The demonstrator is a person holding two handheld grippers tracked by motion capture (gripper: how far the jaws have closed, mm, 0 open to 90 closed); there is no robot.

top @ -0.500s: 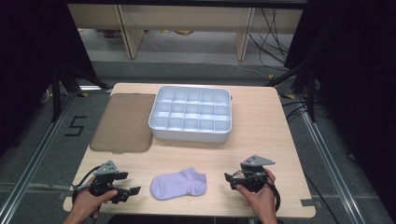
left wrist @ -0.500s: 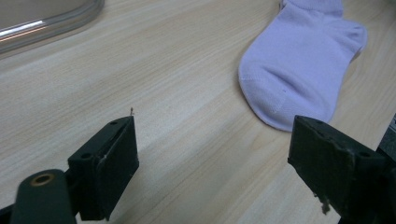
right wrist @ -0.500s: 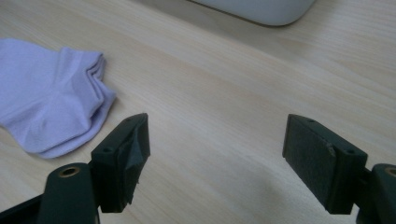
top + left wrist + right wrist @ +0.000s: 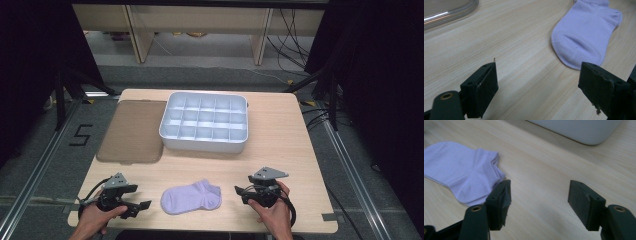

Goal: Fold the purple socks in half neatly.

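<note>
1. The left gripper (image 4: 137, 206), lower left of the high view, holds its fingers (image 4: 484, 87) wide with nothing between them.
2. The sock (image 4: 191, 197), pale lilac and ankle-cut, lies flat at the lower centre of the desk (image 4: 280, 125), between the grippers.
3. The right gripper (image 4: 240, 192), lower right, has its fingers (image 4: 499, 203) spread on bare wood.
4. The left gripper view shows the sock's toe seam (image 4: 571, 53); the right gripper view shows its layered cuff (image 4: 495, 160).

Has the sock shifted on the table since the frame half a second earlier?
No. The lilac sock lies in the same spot near the table's front edge, below the white divided tray, as before.
</note>
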